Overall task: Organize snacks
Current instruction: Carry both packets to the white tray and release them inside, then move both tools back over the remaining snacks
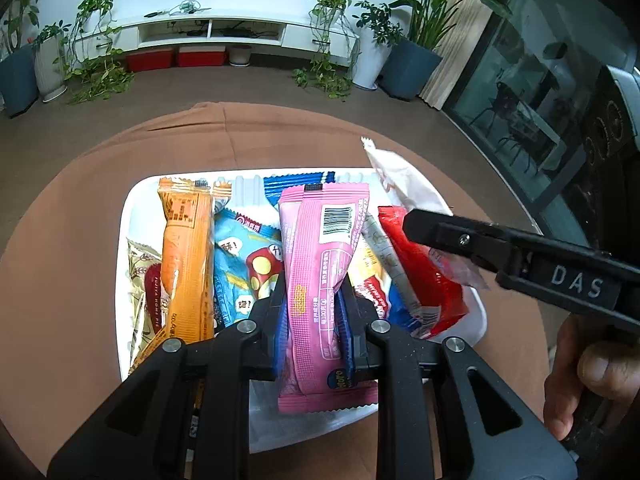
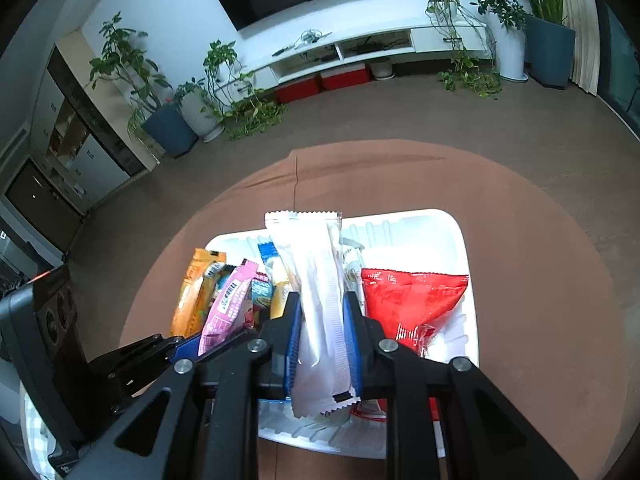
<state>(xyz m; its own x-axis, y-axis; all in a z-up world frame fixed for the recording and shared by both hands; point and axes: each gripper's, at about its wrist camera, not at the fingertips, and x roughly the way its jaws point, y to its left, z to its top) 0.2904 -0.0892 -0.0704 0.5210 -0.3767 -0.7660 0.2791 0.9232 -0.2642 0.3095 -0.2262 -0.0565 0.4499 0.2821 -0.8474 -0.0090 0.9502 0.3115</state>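
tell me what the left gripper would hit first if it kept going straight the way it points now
Probably the snacks in the white tray. The left gripper, shut on the pink packet, points down at the blue mushroom packet and blue-striped packet beyond its tips. Depth is unclear, so which comes first is uncertain.

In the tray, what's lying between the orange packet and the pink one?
A light-blue snack packet with a mushroom cartoon lies between the orange packet and the pink packet; the left wrist view shows it.

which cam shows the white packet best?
Right wrist. The white packet runs nearly full length there, clamped in the right gripper. Left wrist shows only its upper part above the right gripper's finger, over the white tray.
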